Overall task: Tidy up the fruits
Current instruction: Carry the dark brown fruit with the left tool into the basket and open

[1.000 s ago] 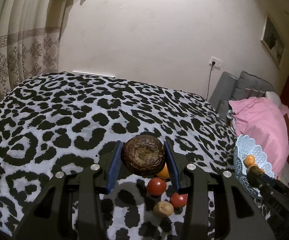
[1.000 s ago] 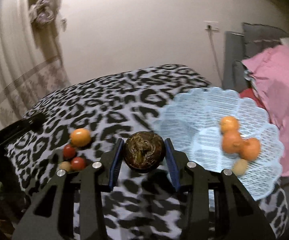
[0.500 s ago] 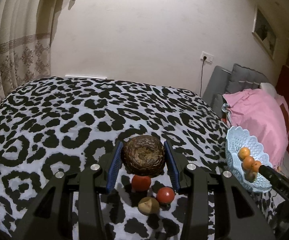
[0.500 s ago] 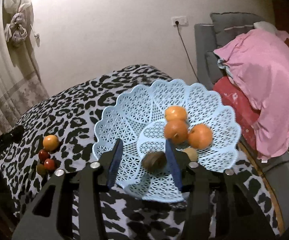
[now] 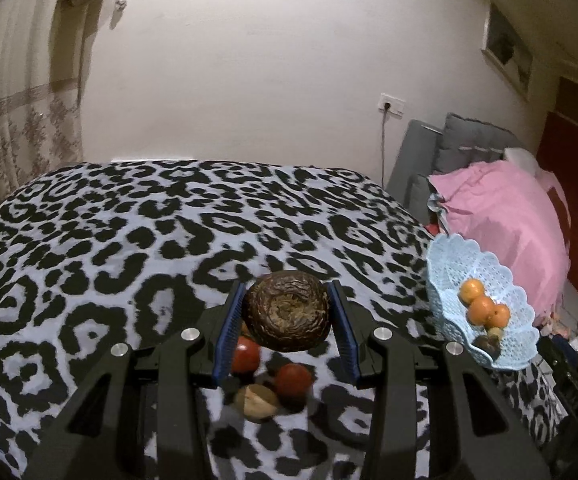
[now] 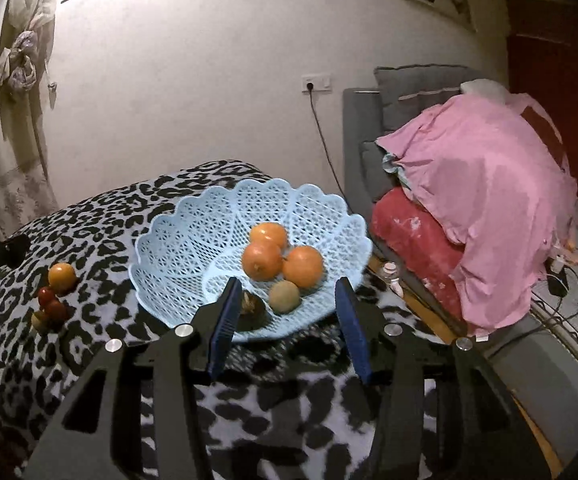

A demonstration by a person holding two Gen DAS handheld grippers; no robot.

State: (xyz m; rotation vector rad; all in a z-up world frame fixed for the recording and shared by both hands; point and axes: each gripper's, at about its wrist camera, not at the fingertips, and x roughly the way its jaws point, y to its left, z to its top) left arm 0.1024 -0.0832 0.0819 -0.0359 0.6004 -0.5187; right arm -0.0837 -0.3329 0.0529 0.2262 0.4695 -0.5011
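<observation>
The left hand-held gripper (image 5: pixel 288 320) is clamped on a wrinkly dark brown fruit (image 5: pixel 287 317), held above two red fruits (image 5: pixel 292 376) and a tan one (image 5: pixel 256 399) at lower centre. The right hand-held gripper (image 6: pixel 287 322) has its blue pads wide apart with nothing between them, right in front of the light blue basket (image 6: pixel 193 232). In the basket sit three oranges (image 6: pixel 262 259), a small tan fruit (image 6: pixel 284 297) and a dark fruit (image 6: pixel 252 307). Everything rests on a bed with a leopard-print cover (image 5: pixel 129 232), mostly bare at centre left. The basket sits near the bed's right edge, beside a grey sofa (image 6: pixel 393 112) with pink cloth (image 6: pixel 485 208).
</observation>
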